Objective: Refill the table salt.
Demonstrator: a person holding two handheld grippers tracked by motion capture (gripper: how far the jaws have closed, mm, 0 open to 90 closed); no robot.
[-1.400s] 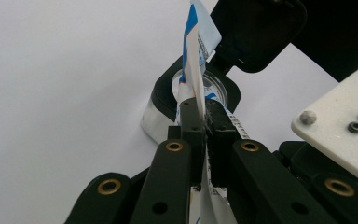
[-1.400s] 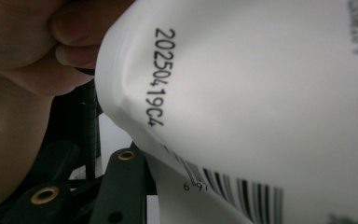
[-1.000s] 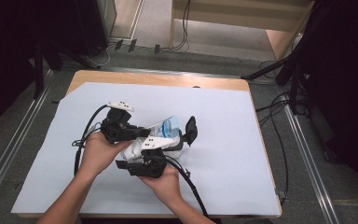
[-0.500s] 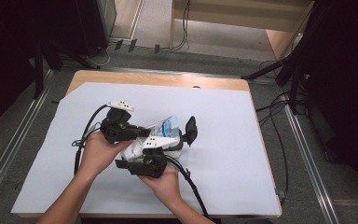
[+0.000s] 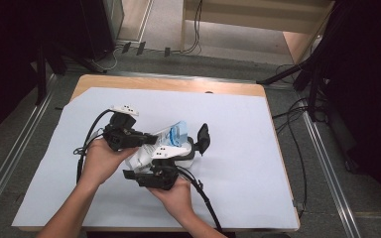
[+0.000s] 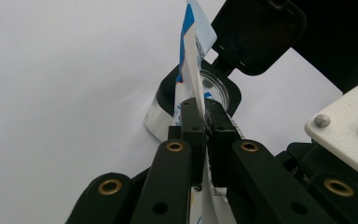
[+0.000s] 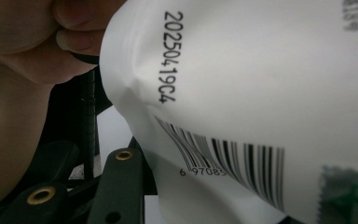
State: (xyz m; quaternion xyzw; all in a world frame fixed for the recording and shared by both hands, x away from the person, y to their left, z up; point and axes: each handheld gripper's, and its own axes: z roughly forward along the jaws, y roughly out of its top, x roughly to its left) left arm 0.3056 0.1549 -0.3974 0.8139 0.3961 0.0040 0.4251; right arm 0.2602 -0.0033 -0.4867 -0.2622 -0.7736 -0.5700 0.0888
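Note:
A white pouch with blue print (image 5: 171, 136) is held over the middle of the table. My left gripper (image 5: 151, 140) is shut on the pouch's edge (image 6: 193, 56), which stands pinched between the pads (image 6: 204, 109). Just past it is a small clear container (image 6: 216, 91) with a black rim, its black flip lid (image 6: 258, 35) open. My right gripper (image 5: 194, 148) reaches from the near side with its jaws around this container, apparently shut on it. In the right gripper view the pouch's barcode side (image 7: 261, 84) hides the jaw tips, and one black finger (image 7: 116, 186) rises at the bottom left.
A pale sheet (image 5: 238, 124) covers the wooden table (image 5: 178, 85). Black cables (image 5: 87, 144) trail from both grippers toward the near edge. The person's left hand (image 7: 23, 56) is close beside the pouch. Floor cables and dark stands lie beyond the table's right side.

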